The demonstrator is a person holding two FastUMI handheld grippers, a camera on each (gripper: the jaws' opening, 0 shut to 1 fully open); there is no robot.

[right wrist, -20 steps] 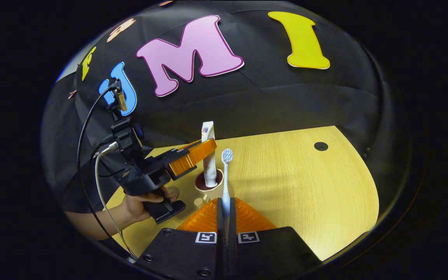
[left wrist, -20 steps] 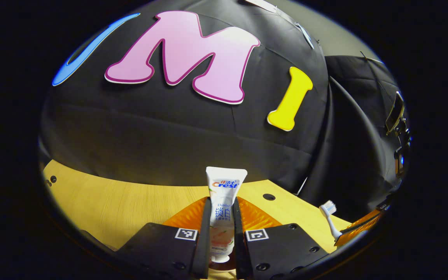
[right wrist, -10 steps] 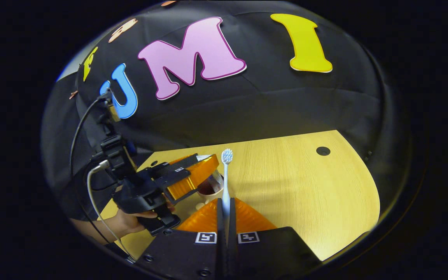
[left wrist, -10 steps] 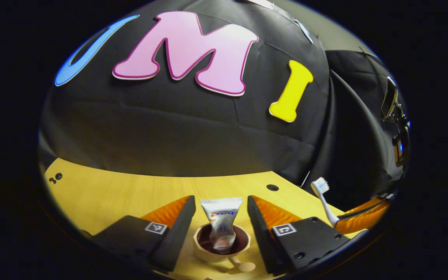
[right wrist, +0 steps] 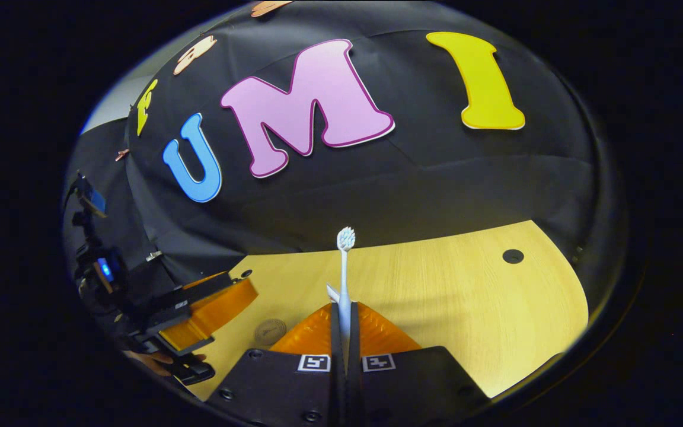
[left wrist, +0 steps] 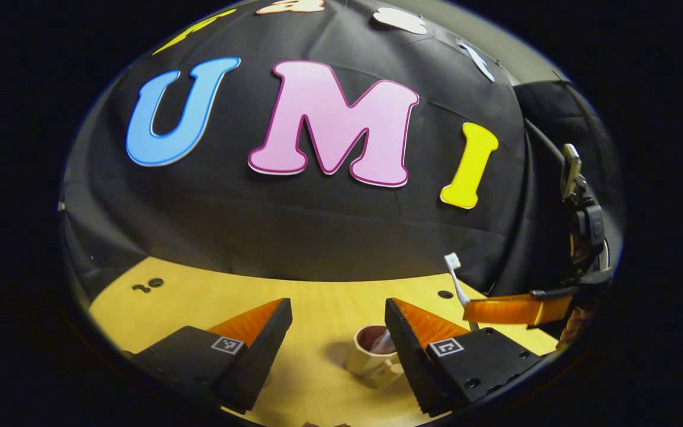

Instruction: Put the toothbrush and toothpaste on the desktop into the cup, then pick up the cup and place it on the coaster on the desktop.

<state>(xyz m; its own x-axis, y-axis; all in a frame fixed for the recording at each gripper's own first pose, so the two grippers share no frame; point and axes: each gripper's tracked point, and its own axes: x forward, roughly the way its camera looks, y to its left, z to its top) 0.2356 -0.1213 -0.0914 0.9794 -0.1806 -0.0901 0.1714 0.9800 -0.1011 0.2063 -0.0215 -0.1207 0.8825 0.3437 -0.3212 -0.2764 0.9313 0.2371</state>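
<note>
Right gripper view: right tool (right wrist: 345, 332) pinches one toothbrush (right wrist: 345, 270); left tool (left wrist: 335, 332) gapes empty.

I see a light wood-grain desktop (left wrist: 318, 308) running up to the black cloth wall. On it stands a cream cup (left wrist: 368, 356) with a dark red inside, toothpaste (left wrist: 382, 343) sitting in it, handle facing my camera. From the right gripper view, a small round coaster (right wrist: 270, 331) lies flat on the wood near the front left. I count dark round holes in the top: one far right (right wrist: 513, 256), more at far left (left wrist: 155, 283).
</note>
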